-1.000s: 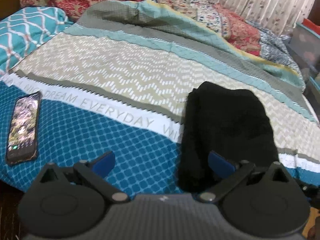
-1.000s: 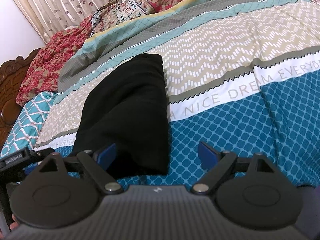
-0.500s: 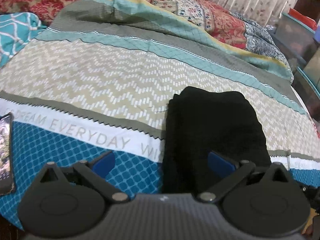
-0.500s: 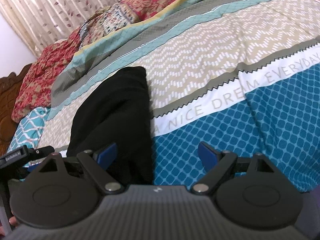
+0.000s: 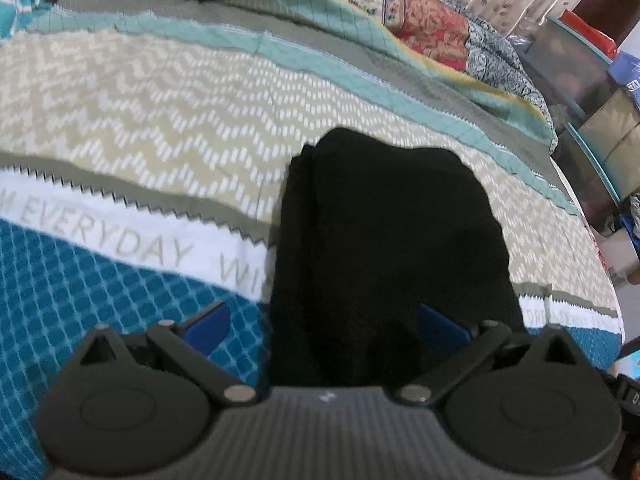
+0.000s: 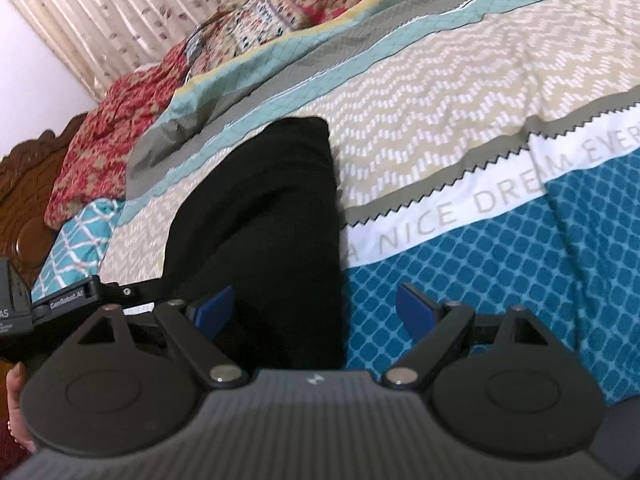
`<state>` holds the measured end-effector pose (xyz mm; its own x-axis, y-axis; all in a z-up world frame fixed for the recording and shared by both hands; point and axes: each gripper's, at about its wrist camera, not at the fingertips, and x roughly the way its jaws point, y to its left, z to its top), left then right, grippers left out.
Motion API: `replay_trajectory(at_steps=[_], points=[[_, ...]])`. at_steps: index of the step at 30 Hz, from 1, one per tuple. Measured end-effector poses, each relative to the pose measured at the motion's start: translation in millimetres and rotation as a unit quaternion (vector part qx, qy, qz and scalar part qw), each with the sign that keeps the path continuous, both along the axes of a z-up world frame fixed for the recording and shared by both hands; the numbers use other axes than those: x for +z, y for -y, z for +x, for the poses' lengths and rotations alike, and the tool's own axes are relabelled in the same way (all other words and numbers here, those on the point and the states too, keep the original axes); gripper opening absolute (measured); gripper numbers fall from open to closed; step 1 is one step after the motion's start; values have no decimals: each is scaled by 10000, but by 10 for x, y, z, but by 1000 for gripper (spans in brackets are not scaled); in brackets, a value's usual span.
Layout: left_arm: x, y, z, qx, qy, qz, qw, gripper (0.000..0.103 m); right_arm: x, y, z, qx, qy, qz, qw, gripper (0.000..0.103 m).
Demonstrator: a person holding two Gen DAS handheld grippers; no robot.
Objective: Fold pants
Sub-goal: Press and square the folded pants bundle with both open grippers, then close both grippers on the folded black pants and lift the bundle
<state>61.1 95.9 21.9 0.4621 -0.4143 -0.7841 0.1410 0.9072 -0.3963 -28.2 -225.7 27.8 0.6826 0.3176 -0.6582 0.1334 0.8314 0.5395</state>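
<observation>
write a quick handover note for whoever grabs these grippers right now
Left gripper: open, empty, at the near end of the folded black fabric pants, which run between its fingers.
Right gripper: open, empty, over the pants' right edge.
Pants lie lengthwise in a narrow folded strip on the patterned teal, beige and white bedspread.
Done: legs appear folded together into one strip.
Left: probably grip the near end and fold it toward the far end, then smooth.

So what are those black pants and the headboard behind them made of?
The pants look like soft matte knit or fleece: no sheen, limp rounded folds, though black hides the weave. The headboard looks like carved, varnished wood: glossy reddish-brown with scalloped relief.
</observation>
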Motion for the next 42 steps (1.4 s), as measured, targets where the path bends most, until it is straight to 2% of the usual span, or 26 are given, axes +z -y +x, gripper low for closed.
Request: replay_trajectory(at_steps=[5,11,16,24,28,30,32,35,37,40,42], points=[[-175,-42,-29,106,-255,-98,9996,103,-61,-18,30,13,-125,36,9999,90],[-244,-44,-34,110,-234,-98,9996,103,-201,-52,48,46,-446,26,9990,90],[-267,5,-74,37,-135,57,9999,103,-234,-66,35,104,-445,-28,9990,92],[-286,16,-85,-66,-71,104,9999,103,-277,-22,13,32,-414,205,9989,94],[-262,-53,-44,-62,-187,-99,9998,103,-266,-31,-6,56,-375,191,9991,95],[-201,-125,-10,-30,-226,-349,9991,103,-222,-27,8,117,-379,175,9991,95],[-121,-226,17,54,-87,-652,9978,103,-136,-7,17,170,-176,114,9996,95],[-89,-309,124,181,-78,-699,9974,103,-32,64,72,166,201,-47,9996,95],[-161,-324,214,191,-253,-699,9970,103,-46,140,166,175,231,87,9995,95],[-321,-275,313,57,-569,-972,9936,103,-153,208,328,205,213,336,9990,95],[-365,-205,336,-30,-563,-1099,9923,103,-244,208,433,245,116,495,9984,95]])
